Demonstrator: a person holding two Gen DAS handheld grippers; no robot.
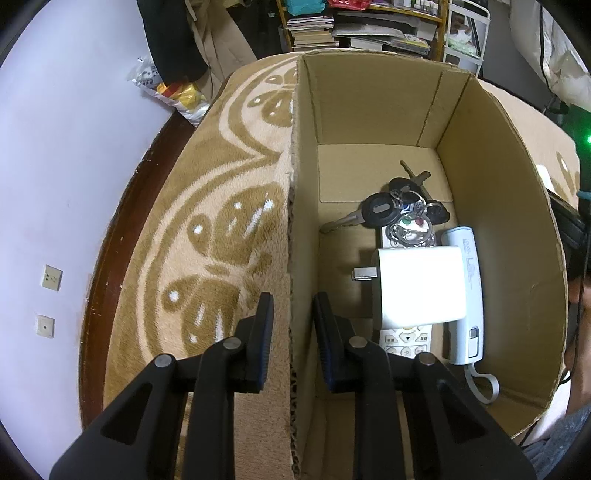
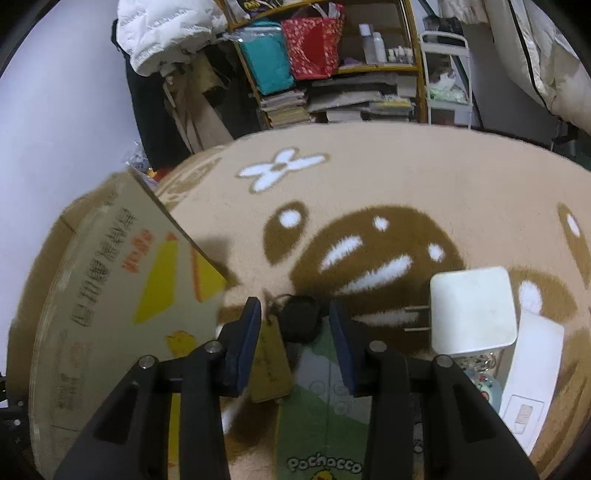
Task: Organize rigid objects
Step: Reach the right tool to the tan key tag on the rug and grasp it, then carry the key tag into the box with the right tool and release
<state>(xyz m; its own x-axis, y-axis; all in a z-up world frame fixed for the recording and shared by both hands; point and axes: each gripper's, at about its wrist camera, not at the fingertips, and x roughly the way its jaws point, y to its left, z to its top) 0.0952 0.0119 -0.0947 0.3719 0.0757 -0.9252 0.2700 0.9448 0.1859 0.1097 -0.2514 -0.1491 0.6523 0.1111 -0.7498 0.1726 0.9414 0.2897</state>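
Left claw [image 1: 293,321], fingers spread, straddles the near left wall of the cardboard box [image 1: 506,206]: one finger hangs outside over the patterned blanket [image 1: 221,206], the other inside, with the wall edge running straight up between them and not visibly touched by either pad. Ahead and to the right of this claw, on the box floor, lie a bunch of keys [image 1: 391,208], a white charger block [image 1: 421,284] with its plug prongs pointing toward the claw's side, a white remote control [image 1: 406,338] partly covered by the charger, and a white handset-shaped device [image 1: 467,288] against the right wall. Beyond the box, a cluttered bookshelf [image 1: 354,26] fills the background. Right claw [image 2: 293,325], also spread, hovers low over the blanket with a black round object [image 2: 299,319] between its fingers, neither pad visibly pressing it; a tan tag [image 2: 267,369] lies just beneath the left finger, and a green printed pouch [image 2: 321,417] sits under the claw. The printed outer face of the box stands close to its left. To the right lie a second white charger [image 2: 472,310] and a white flat case [image 2: 532,373], with a small glittery item partly hidden between them.
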